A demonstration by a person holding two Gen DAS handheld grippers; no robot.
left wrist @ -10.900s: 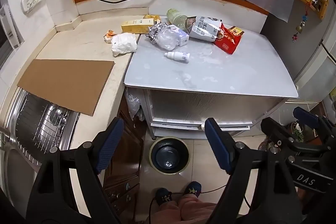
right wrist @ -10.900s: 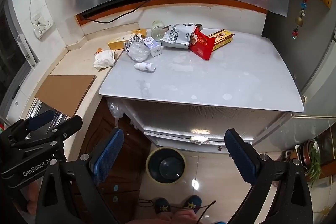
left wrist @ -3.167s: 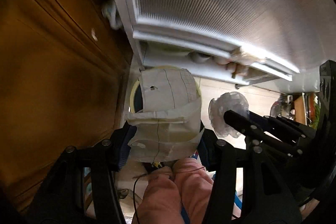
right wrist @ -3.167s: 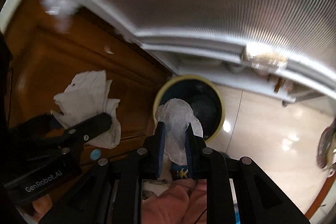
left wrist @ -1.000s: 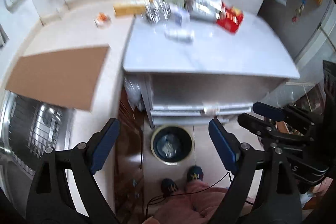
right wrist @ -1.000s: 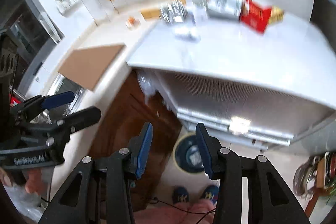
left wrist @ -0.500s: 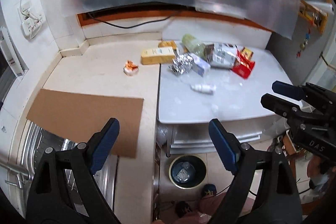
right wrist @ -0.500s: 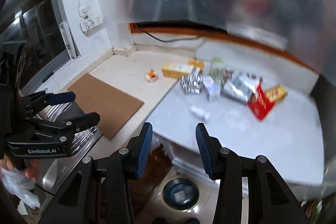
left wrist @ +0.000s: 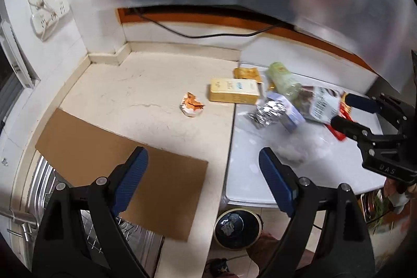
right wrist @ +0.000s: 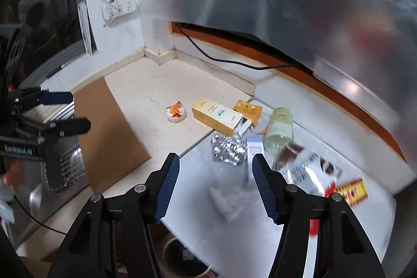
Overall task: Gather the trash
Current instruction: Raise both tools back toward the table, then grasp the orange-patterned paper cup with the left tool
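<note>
Trash lies on the counter and the white table: an orange and white wrapper [left wrist: 191,108] [right wrist: 176,112], a yellow box [left wrist: 234,94] [right wrist: 217,116], crumpled foil [left wrist: 268,112] [right wrist: 228,147], a green bottle [left wrist: 282,81] [right wrist: 278,130], a printed grey bag [left wrist: 322,106] [right wrist: 307,170], red packets [right wrist: 350,190] and a small white bottle [left wrist: 292,154] [right wrist: 226,202]. A dark bin [left wrist: 237,228] with trash inside stands on the floor below. My left gripper [left wrist: 203,180] is open and empty over the cardboard. My right gripper [right wrist: 215,185] is open and empty above the table edge.
A brown cardboard sheet [left wrist: 122,168] covers part of the counter beside a steel sink rack [left wrist: 44,186]. A black cable [left wrist: 208,34] runs along the back wall. A wall socket [left wrist: 47,11] is at the far left. Plastic sheeting hangs above.
Both grippers have risen from the bin and moved in toward the counter and trash pile. The right gripper's jaws have opened wider. The paper and plastic held earlier now lie in the bin.
</note>
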